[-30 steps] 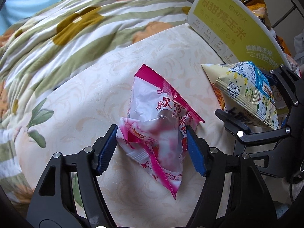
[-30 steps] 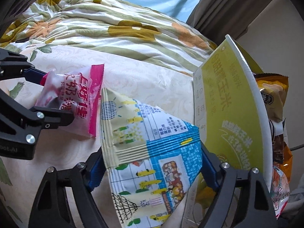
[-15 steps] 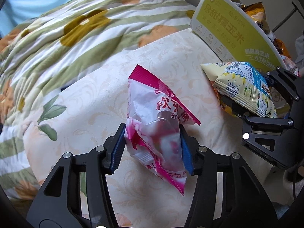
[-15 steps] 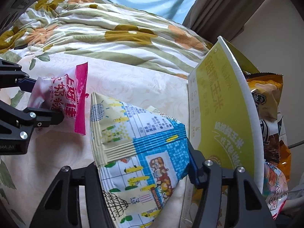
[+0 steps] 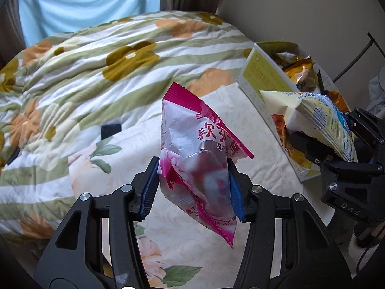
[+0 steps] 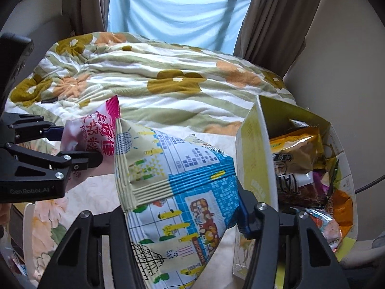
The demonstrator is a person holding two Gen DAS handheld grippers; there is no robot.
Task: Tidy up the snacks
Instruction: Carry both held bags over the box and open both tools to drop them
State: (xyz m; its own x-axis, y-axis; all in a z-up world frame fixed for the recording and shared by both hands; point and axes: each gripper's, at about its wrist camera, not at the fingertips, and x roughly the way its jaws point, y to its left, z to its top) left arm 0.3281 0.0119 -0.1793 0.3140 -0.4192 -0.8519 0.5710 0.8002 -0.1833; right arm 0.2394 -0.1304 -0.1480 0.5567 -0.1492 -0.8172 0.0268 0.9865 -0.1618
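Two snack packets are lifted clear of the bed [image 5: 134, 144]: the left gripper [image 5: 193, 185] clamps the pink-and-white packet [image 5: 197, 163], the right gripper [image 6: 182, 219] the blue-and-cream packet [image 6: 168, 180]. Judged step: transfer. Next, carry each over the yellow snack box [image 6: 255, 149] rim and release inside.

Soft daylight from the curtained window [image 6: 178, 12]; fisheye-warped, perhaps slightly blurred edges.

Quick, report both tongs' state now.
Left tongs: closed on the pink packet, lifted off the bed.
Right tongs: closed on the blue-and-yellow packet, beside the box.
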